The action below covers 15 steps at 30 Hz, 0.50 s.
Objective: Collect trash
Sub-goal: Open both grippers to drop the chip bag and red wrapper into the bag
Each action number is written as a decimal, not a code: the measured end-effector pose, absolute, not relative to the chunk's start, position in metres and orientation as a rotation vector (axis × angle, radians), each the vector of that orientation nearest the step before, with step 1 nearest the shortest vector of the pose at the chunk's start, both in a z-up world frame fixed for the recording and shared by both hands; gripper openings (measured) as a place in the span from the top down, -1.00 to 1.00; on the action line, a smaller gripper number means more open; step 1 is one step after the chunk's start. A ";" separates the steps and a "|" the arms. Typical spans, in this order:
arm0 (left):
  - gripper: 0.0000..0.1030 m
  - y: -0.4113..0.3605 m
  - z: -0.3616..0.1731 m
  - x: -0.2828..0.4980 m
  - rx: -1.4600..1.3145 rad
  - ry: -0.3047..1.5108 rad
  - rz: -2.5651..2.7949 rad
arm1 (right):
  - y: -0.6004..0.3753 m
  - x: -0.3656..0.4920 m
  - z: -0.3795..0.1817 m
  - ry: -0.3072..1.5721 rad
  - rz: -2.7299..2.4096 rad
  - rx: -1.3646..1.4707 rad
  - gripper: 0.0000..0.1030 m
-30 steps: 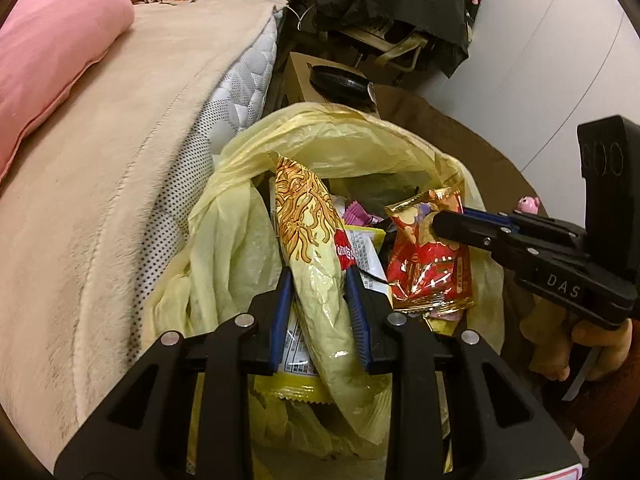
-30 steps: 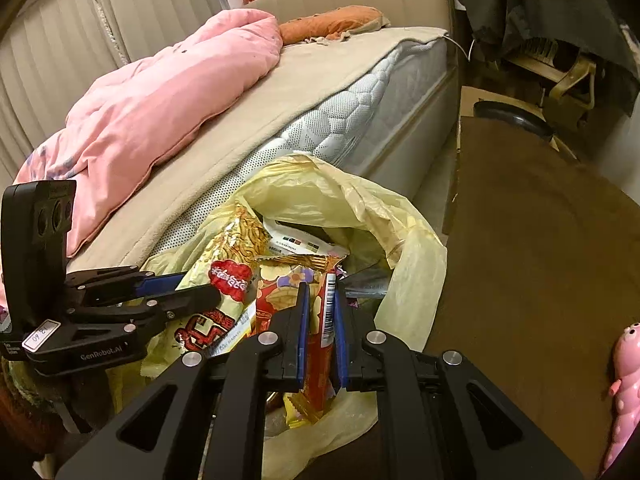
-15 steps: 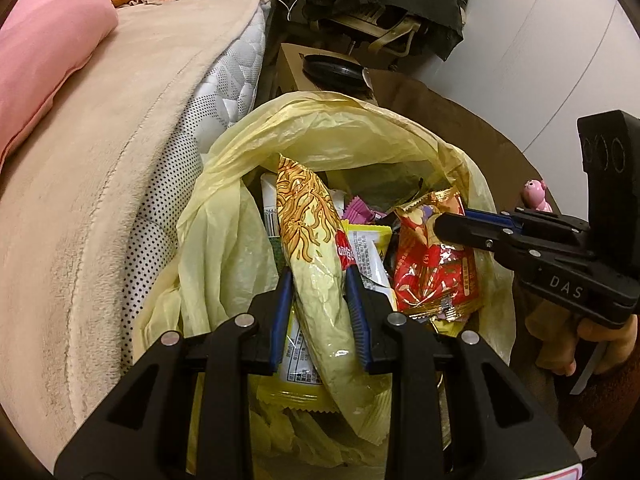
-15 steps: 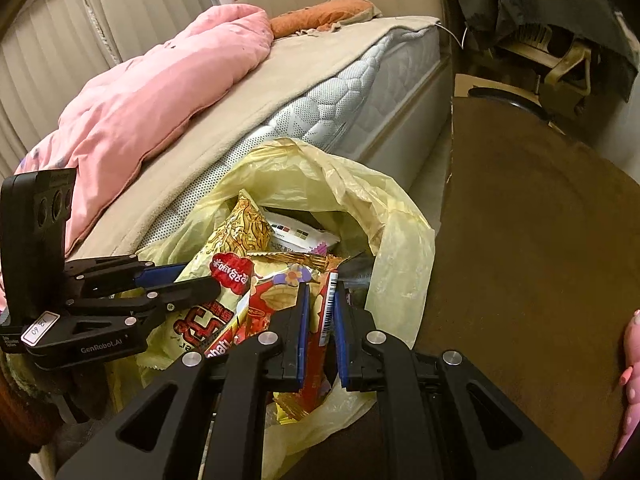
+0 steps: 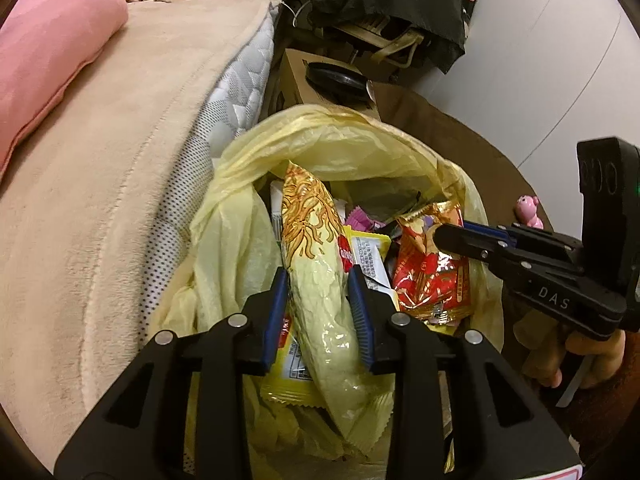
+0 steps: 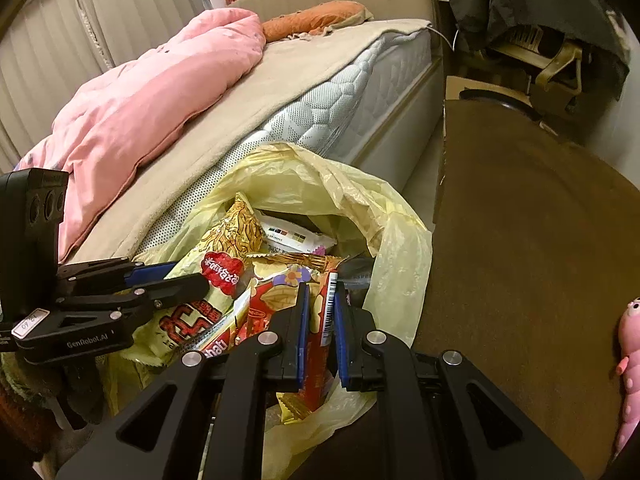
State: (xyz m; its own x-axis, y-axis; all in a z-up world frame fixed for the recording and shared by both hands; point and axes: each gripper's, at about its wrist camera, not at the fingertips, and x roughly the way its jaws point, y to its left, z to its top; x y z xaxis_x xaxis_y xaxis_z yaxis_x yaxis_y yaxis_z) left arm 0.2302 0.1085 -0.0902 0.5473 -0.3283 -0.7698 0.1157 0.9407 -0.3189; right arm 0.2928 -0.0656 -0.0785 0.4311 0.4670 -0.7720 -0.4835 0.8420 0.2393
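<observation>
A yellow plastic trash bag (image 5: 340,140) (image 6: 320,176) stands open beside the bed, stuffed with wrappers. My left gripper (image 5: 316,276) (image 6: 192,274) holds a long yellow noodle packet (image 5: 320,312) (image 6: 236,232) over the bag's mouth. Its jaws are opening, with the packet still between the blue pads and touching them. My right gripper (image 6: 320,292) (image 5: 448,230) is shut on a red snack packet (image 6: 280,300) (image 5: 428,276) that hangs into the bag on the right. A hand holds that gripper's handle.
The bed (image 5: 100,160), with a pink duvet (image 6: 160,100), runs along the left of the bag. A brown rug (image 6: 520,220) lies to the right with a pink toy (image 6: 630,340) on it. A cardboard box (image 5: 296,80) and a clothes-draped chair (image 5: 380,0) stand behind.
The views have shifted only slightly around the bag. Both packets stay between the same jaws over the bag's mouth.
</observation>
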 end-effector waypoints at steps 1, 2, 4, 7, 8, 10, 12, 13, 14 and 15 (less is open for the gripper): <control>0.44 0.111 -0.089 0.230 -0.250 0.953 -0.264 | -0.065 0.292 -0.078 0.954 0.589 -0.020 0.76; 0.44 0.112 -0.088 0.229 -0.254 0.950 -0.262 | -0.065 0.291 -0.077 0.953 0.583 -0.019 0.75; 0.42 0.114 -0.087 0.228 -0.263 0.944 -0.256 | -0.066 0.289 -0.075 0.946 0.569 -0.019 0.71; 0.36 0.120 -0.082 0.225 -0.283 0.925 -0.250 | -0.067 0.286 -0.071 0.929 0.555 -0.021 0.51; 0.34 0.122 -0.079 0.223 -0.289 0.915 -0.248 | -0.068 0.284 -0.069 0.923 0.555 -0.021 0.41; 0.31 0.128 -0.073 0.220 -0.298 0.896 -0.243 | -0.067 0.281 -0.065 0.914 0.544 -0.034 0.37; 0.25 0.131 -0.067 0.218 -0.303 0.884 -0.240 | -0.067 0.279 -0.062 0.906 0.530 -0.041 0.37; 0.23 0.133 -0.063 0.215 -0.306 0.872 -0.235 | -0.068 0.277 -0.060 0.902 0.522 -0.038 0.37; 0.22 0.134 -0.061 0.212 -0.306 0.864 -0.231 | -0.070 0.275 -0.057 0.898 0.516 -0.031 0.37; 0.22 0.136 -0.057 0.209 -0.309 0.854 -0.224 | -0.071 0.272 -0.054 0.893 0.513 -0.024 0.37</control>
